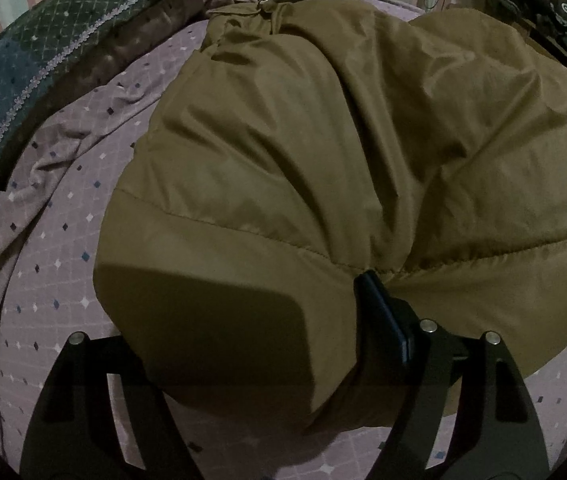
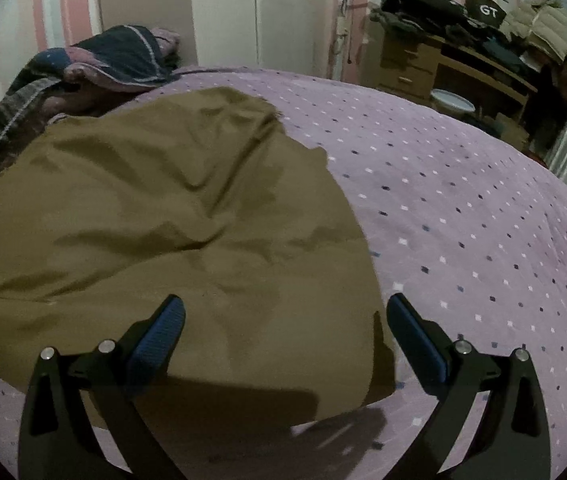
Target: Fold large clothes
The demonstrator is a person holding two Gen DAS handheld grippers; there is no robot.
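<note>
The puffy brown jacket (image 1: 323,140) is lying on the purple bedsheet (image 1: 51,248), and the left gripper (image 1: 267,320) has a thick fold of its hem clamped between its fingers. The right gripper (image 2: 285,320) hangs over the jacket's near edge with its jaws wide apart and nothing in them.

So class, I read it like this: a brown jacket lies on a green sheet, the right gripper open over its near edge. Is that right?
One thing is wrong: the sheet is lilac with small diamond dots, not green, as the right wrist view shows. The brown jacket does lie on it, and the right gripper is open over its near edge.
</note>
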